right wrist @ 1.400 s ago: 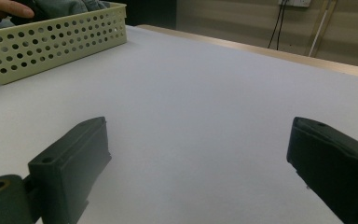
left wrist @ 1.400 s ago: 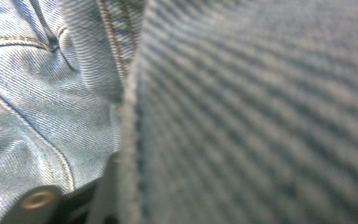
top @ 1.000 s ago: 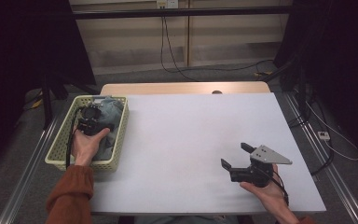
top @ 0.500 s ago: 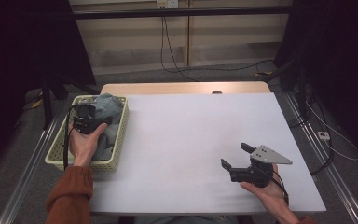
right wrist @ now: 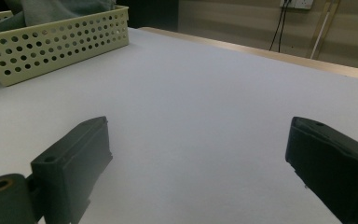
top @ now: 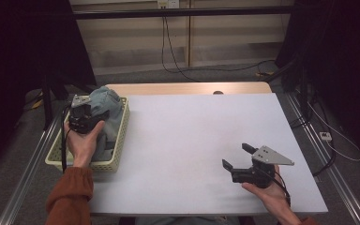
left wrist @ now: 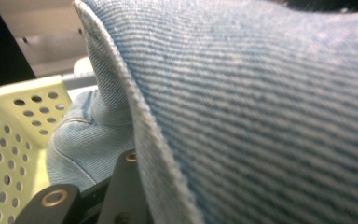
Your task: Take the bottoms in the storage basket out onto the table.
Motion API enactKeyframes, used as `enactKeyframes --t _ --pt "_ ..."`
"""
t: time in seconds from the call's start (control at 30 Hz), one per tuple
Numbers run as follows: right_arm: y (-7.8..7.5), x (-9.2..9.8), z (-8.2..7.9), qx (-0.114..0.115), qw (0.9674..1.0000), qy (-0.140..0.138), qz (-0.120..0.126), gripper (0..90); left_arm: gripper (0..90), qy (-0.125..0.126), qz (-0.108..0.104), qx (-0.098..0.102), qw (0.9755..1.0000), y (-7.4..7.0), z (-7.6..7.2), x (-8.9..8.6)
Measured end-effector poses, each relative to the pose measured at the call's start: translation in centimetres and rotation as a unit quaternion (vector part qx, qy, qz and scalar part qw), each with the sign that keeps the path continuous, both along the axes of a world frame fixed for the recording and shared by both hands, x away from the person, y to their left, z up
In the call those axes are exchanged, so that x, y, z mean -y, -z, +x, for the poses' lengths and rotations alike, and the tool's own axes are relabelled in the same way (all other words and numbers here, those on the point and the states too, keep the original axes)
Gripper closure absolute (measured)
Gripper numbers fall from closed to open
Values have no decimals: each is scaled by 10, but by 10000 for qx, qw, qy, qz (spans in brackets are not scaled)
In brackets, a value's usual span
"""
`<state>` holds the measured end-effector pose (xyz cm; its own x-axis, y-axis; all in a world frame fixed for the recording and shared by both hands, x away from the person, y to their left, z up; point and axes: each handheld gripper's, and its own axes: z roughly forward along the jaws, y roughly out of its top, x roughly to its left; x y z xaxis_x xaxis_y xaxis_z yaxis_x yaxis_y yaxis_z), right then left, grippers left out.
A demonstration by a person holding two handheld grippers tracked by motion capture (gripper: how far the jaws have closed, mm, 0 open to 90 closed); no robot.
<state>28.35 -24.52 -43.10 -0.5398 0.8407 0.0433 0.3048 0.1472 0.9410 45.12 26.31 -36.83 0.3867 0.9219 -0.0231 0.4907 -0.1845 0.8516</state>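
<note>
left gripper [top: 85, 111]: jaws closed, gripped in raised left hand [top: 82, 140], forearm reaching forward | right gripper [top: 236, 157]: jaws wide apart, low and level, cradled from below in right hand [top: 267, 192]

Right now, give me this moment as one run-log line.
left gripper: shut on denim cloth, over basket | right gripper: open, over table

No readable text or labels.

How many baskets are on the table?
1. The yellow basket sits at the table's left edge, with blue denim cloth inside it.
</note>
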Motion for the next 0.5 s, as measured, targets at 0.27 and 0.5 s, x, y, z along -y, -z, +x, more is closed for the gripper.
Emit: enactKeyframes --t 0.27,0.5 --pt "0 -1 0 13 10000 -30 2 64 643 -38 -137 378 9992 -8 -7 0" --pt "0 0 0 6 10000 -27 13 64 644 -83 -269 613 9977 -15 -12 -3"
